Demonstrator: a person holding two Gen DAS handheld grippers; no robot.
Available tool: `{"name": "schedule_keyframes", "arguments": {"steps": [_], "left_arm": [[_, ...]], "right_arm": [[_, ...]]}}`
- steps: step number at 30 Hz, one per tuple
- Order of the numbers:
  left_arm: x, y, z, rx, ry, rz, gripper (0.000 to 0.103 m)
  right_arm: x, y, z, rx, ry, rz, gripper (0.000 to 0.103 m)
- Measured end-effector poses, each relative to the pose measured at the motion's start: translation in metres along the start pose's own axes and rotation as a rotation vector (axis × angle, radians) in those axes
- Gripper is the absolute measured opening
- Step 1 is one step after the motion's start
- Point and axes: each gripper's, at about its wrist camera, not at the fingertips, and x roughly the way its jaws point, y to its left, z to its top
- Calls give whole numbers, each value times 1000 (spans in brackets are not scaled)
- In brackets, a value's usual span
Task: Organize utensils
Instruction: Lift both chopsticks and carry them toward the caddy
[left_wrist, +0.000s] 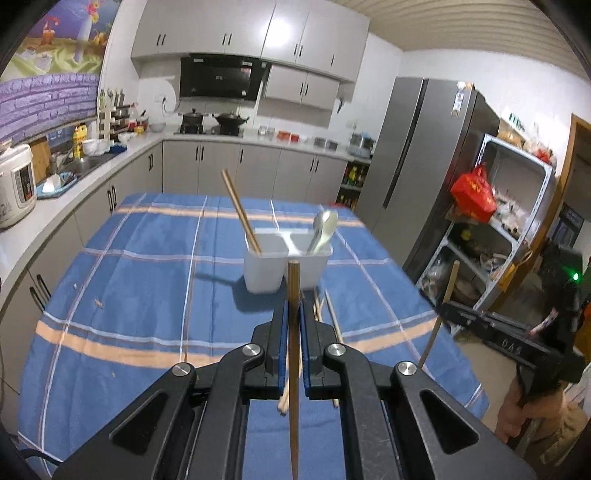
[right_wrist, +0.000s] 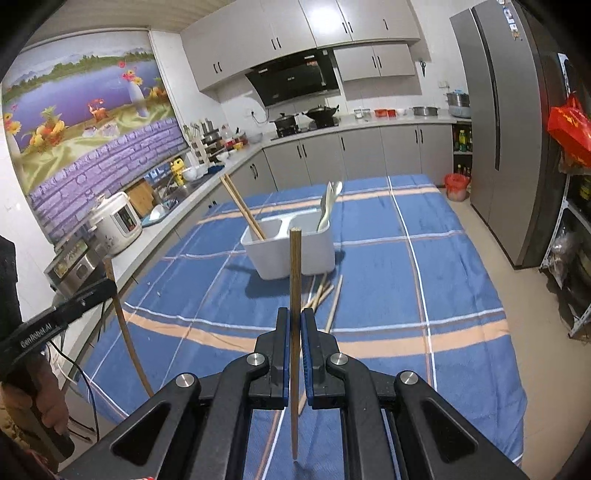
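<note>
Chopstick (left_wrist: 294, 369) tip cut off, perhaps.

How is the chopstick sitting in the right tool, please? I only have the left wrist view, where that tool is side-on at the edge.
Observer: The right tool is shut on one brown chopstick, which stands upright and centred between the pads.
Operator: What lies on the cloth behind my own tool?
Observer: Several loose chopsticks lie fanned out just in front of the white holder.
Operator: Does my chopstick stick out below my tool?
Observer: Yes. In the right wrist view the left chopstick hangs well below the left tool, near the table's edge.
</note>
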Motion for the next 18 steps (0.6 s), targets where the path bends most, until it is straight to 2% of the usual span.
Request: {"name": "schedule_keyframes", "arguments": {"steps": [8, 14, 18], "left_arm": [[10, 7, 68, -7, -112, 7, 6], [47, 10, 130, 9, -199, 28, 6], [86, 13, 169, 15, -238, 42, 6]], "right_arm": [[5, 4, 48, -12, -64, 19, 6], [23, 7, 122, 5, -176, 14, 6], [49, 12, 165, 15, -235, -2, 6]]}}
